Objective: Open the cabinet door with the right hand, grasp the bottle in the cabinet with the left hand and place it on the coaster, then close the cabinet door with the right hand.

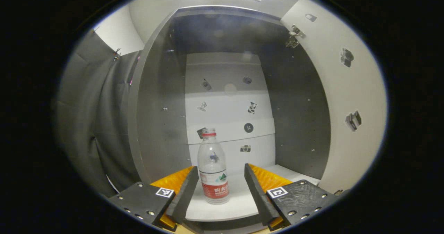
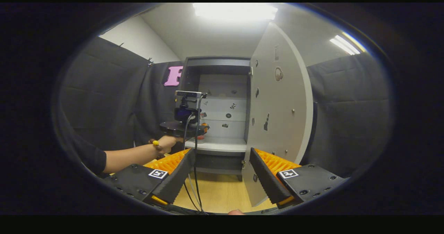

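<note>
Black cloth is hanging round the cabinet, door standing open; left tool is spread around the bottle; right tool is gaping empty.

My right hand-held gripper is wide open with nothing in it; the cabinet door is swung open ahead; my left hand holds the left hand-held gripper up at the white shelf.
</note>
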A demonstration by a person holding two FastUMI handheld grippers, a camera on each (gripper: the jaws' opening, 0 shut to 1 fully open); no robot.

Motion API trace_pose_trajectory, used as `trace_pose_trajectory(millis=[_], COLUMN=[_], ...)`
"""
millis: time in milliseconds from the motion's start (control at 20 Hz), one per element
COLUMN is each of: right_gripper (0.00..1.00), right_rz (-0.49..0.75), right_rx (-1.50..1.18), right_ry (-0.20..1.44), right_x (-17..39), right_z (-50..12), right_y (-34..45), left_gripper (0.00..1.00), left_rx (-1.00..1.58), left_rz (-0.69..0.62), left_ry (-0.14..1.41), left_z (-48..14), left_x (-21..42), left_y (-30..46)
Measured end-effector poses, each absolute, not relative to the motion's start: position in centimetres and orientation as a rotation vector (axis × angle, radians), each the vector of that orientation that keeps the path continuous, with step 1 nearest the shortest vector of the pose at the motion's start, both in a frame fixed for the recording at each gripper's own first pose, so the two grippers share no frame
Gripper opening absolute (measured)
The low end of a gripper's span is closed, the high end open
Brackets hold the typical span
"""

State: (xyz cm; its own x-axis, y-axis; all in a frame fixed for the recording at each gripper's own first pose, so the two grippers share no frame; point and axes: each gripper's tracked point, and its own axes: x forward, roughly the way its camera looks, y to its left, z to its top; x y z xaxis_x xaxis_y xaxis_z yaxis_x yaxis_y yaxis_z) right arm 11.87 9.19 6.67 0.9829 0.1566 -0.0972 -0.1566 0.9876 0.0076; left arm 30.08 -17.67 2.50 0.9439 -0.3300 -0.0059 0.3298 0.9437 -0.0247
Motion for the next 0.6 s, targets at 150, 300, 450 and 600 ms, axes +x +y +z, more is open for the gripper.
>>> trace_pose_trajectory(millis=[150,300,450,600], right_gripper=[1.00,0.97,1.00,1.00], right_rz=[0.153,0.147,0.132,0.114], right_rx=[0.005,0.000,-0.007,0.001], right_ry=[0.120,0.145,0.154,0.163], right_x=[11.7,11.5,11.5,11.5], right_z=[6.5,6.2,6.1,5.9], right_y=[9.2,9.1,9.2,8.9], left_gripper=[0.80,0.82,0.79,0.79], left_rx=[-0.040,-0.070,-0.036,-0.045], left_rz=[-0.307,-0.362,-0.307,-0.288], left_ry=[0.008,-0.022,-0.046,-0.034], left_z=[1.8,2.4,2.5,2.2], left_x=[32.0,31.5,32.8,33.8], left_y=[-17.0,-18.6,-17.9,-18.0])
